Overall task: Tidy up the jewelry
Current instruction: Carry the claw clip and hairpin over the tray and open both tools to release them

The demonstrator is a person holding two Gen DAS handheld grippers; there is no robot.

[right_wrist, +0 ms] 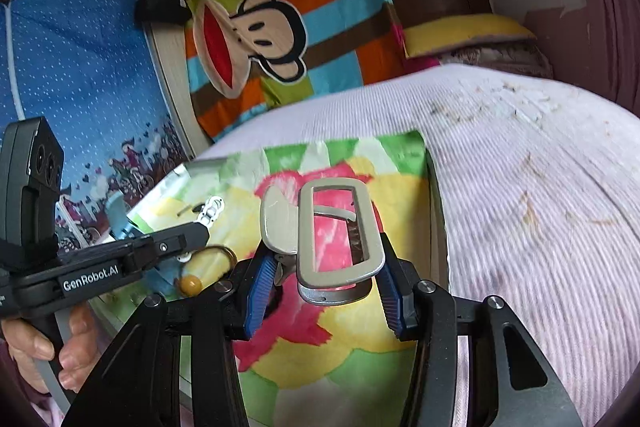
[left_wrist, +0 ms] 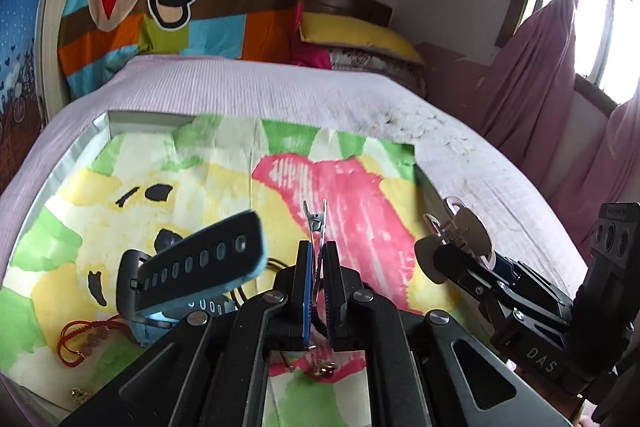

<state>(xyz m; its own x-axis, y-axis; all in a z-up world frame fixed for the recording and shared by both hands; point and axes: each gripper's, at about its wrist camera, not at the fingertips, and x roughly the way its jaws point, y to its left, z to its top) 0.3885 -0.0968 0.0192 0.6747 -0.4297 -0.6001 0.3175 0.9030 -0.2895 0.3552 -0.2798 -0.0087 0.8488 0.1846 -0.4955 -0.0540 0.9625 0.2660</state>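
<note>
Slip risk is the big one imo: right gripper (right_wrist: 326, 293) is pinching the beige claw clip (right_wrist: 338, 239) low at its base, above the painted cloth (right_wrist: 360, 347), so any wobble could tip it out. Clip stands long axis up, pointing away. Left gripper (left_wrist: 319, 291) is nearly closed on a thin silver hair clip (left_wrist: 316, 223), pointing forward, upright

Each black tool (left_wrist: 316, 267) has blue ribbed pads (right_wrist: 262, 285), silver screws, white lettering.
</note>
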